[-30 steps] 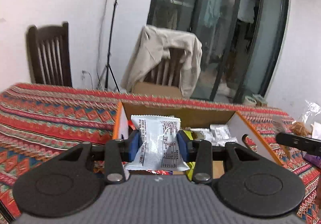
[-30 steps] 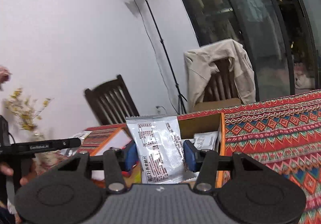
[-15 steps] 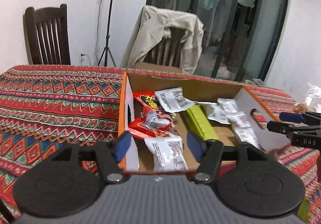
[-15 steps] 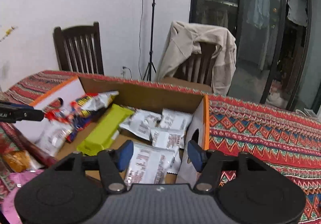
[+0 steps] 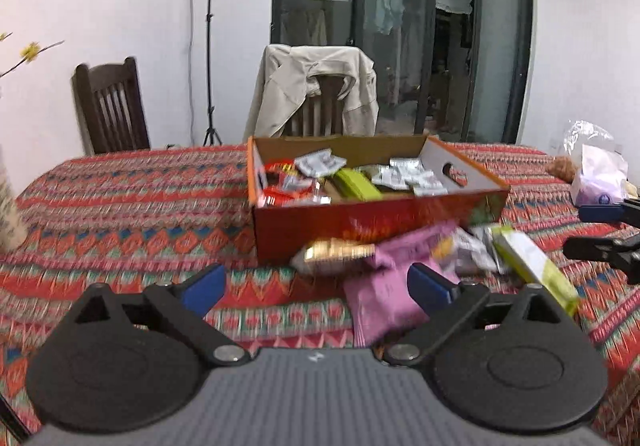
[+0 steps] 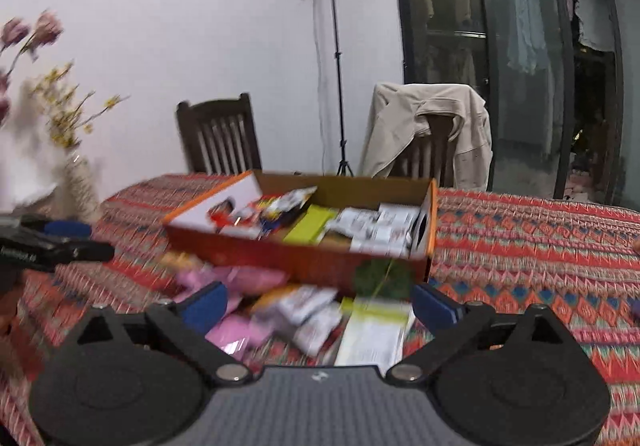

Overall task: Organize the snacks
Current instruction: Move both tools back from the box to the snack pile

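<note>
An open orange cardboard box [image 5: 360,220] [image 6: 304,258] sits mid-table with several snack packets inside: white sachets, a green bar, red packs. In front of it lies a loose pile: a pink bag [image 5: 384,286] [image 6: 240,322], a gold packet [image 5: 332,256], white sachets [image 6: 308,306] and a green-and-white box [image 5: 532,266] [image 6: 376,330]. My left gripper [image 5: 316,286] is open and empty, near the pile's left side. My right gripper [image 6: 318,302] is open and empty, above the pile.
A patterned red tablecloth [image 5: 120,214] covers the table. A vase with flowers [image 6: 80,186] stands at the left edge. A plastic bag [image 5: 596,174] lies at the right. Two chairs, one with a jacket [image 5: 316,90], stand behind the table.
Both grippers let go of their white sachets into the box, opened wide and pulled back from the box toward the loose pile in front.
</note>
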`<state>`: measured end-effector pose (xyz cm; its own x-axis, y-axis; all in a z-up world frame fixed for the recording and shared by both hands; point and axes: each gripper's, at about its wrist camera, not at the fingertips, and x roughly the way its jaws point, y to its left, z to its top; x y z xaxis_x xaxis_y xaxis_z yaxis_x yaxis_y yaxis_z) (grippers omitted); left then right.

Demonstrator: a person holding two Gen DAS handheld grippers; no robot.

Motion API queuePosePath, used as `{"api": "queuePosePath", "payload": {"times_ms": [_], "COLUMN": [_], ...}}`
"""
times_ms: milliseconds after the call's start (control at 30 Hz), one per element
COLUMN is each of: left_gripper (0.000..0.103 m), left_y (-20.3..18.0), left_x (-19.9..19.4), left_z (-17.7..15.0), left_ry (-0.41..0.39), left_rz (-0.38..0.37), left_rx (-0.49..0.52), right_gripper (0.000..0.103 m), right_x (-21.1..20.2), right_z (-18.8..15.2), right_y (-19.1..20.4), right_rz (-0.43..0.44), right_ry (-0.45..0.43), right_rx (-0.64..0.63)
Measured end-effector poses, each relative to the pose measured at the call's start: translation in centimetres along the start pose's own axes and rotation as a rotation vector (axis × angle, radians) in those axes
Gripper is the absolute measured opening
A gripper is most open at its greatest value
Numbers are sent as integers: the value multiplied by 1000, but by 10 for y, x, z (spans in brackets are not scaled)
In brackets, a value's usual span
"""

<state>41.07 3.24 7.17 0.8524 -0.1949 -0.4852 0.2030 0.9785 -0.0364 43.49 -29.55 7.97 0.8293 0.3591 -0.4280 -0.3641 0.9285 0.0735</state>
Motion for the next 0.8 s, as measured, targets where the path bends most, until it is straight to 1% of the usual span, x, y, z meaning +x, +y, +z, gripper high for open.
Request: {"api": "queuePosePath", "payload": {"times_ms": [67, 233, 300, 400, 500, 567, 700, 800], "left_gripper": [99, 101, 101, 101, 101, 102, 103, 103], "left_y": [-2, -10, -11, -12, -16, -21, -32, -37], "left_x": [-11, -38, -46, -62, -84, -97, -113, -114], "left_z": [-12, -37, -46, -57, -66, -72, -82, -86], "left_ry": [18, 25, 46, 54, 37, 10, 0, 8], "left_rz": [11, 29, 24, 20, 6, 9, 14, 8], "left_rx": [-26, -20, -34, -66, -113, -123, -120, -126], "right_gripper": [99, 99, 100, 100, 100, 100, 102, 102], "right_x": [-14, -45, -56, -72, -89, -100, -122, -132], "right_z": [-11, -27, -31, -38, -49, -58, -76, -88], "right_y": [9, 25, 29, 38, 45, 49, 58, 59], "right_rz": [0, 11, 22, 34, 36, 26, 12, 11], "right_ry": [8, 26, 22, 13, -1, -6, -2, 11], "right_rx": [-35, -87, -79, -70, -44, -29, -22, -3]}}
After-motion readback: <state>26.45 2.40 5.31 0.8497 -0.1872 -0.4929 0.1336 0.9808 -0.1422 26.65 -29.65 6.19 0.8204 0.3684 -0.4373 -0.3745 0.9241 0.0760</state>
